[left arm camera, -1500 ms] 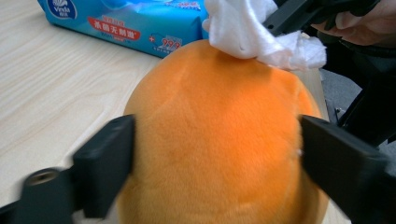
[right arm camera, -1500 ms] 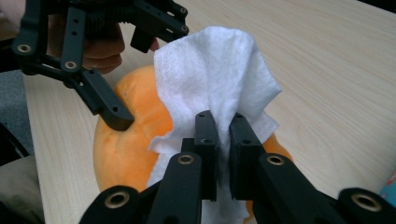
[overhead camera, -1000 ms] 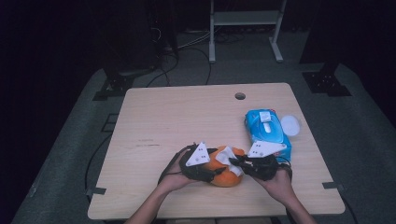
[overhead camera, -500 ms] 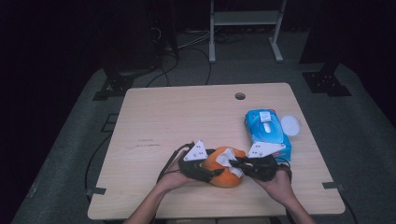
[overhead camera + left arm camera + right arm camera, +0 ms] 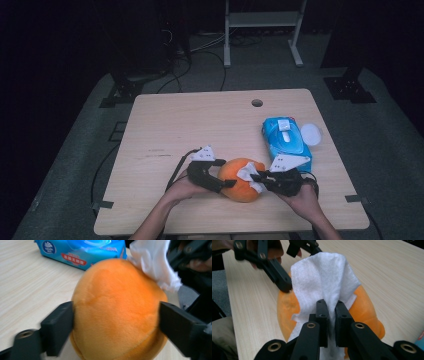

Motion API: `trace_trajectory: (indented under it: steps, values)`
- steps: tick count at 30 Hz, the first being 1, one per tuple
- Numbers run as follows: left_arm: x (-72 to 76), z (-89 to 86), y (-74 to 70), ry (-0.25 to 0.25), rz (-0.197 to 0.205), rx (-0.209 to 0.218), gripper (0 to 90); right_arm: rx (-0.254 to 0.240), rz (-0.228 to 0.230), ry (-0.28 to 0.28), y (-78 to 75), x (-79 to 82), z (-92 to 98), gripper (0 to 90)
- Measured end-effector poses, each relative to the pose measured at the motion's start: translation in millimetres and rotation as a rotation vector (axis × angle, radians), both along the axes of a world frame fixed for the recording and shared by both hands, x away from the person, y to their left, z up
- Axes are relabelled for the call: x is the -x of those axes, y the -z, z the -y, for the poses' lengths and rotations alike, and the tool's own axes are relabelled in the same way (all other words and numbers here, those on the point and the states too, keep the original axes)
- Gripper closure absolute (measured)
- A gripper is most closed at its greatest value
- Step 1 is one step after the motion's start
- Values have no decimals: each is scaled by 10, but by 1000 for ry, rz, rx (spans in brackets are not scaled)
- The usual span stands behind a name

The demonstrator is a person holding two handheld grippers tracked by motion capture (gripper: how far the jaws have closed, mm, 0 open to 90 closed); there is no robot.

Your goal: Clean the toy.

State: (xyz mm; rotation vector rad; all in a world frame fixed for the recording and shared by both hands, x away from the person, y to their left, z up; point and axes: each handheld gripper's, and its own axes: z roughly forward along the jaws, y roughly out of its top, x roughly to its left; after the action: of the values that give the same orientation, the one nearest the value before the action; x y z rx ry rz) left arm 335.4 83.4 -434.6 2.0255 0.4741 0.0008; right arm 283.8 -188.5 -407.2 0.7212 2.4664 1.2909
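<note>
High view, left gripper (image 5: 227, 184): resting on the wooden table (image 5: 200, 120), jaws spread around the near-left side of the orange plush toy (image 5: 240, 179), having just been opening.
High view, right gripper (image 5: 256, 177): pinching a white wipe (image 5: 248, 174) against the toy's top, just right of the left gripper.
High view, blue wet-wipe pack (image 5: 286, 141): lying beyond the right gripper, a white round lid (image 5: 311, 134) just beside it.
Left gripper view, toy (image 5: 115, 310): sitting between the two black jaws, both touching or nearly touching its flanks; grip not possible to tell.
Left gripper view, wipe (image 5: 155, 262): hanging beyond the toy, upper right.
Right gripper view, right gripper (image 5: 331, 315): jaws pressed together on the wipe (image 5: 322, 277), draping over the toy (image 5: 362, 307) straight ahead.
Right gripper view, left gripper (image 5: 289, 267): reaching in at upper left, one jaw tip touching the toy.
</note>
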Motion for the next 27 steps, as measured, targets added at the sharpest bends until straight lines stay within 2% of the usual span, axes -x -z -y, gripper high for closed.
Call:
trace_trajectory:
  steps: [1,2,3,4,6,7,8,9,10,11,13,15,16,17,18,19,21,24,26,27]
  values:
    - [54,27,-11,4,64,-25,223,3,10,1,-9,2,-12,827]
    - [54,27,-11,4,64,-25,246,0,15,5,-24,13,-33,827]
    - [83,41,-35,8,89,-34,274,-14,14,-2,-41,21,-59,827]
    - [123,56,-63,15,140,-45,289,-22,22,-13,-63,36,-102,826]
    - [176,85,-87,33,186,-68,294,-27,23,-20,-76,46,-131,826]
    - [195,97,-95,37,201,-75,297,-41,18,-34,-96,57,-170,827]
    - [215,112,-110,42,217,-85,302,-40,40,-36,-122,65,-207,828]
    - [215,112,-110,42,217,-85,306,-40,40,-36,-122,65,-207,828]
    - [230,117,-121,50,231,-86,309,-45,47,-15,-142,48,-174,828]
    - [230,117,-121,50,231,-86,310,-45,47,-15,-142,48,-174,828]
    - [234,114,-119,61,237,-91,308,-50,48,18,-144,7,-87,827]
    - [226,105,-112,66,222,-77,292,-48,39,55,-121,-22,7,826]
    - [209,88,-115,73,205,-54,238,-51,13,58,-79,-30,85,827]
    - [209,88,-115,73,205,-54,199,-51,13,58,-79,-30,85,827]
    - [174,68,-117,65,169,-12,163,-49,13,37,-47,1,114,826]
    - [152,68,-111,51,144,-1,131,-47,16,23,-43,20,115,826]
    - [115,78,-71,52,86,-2,74,-49,20,-26,-43,62,109,825]
    - [66,90,36,60,-27,15,59,-33,28,-46,-46,89,81,825]
    - [61,82,48,49,-33,21,77,-31,28,-41,-50,84,74,825]
    - [87,69,15,29,10,23,214,-27,40,-20,-71,74,56,826]
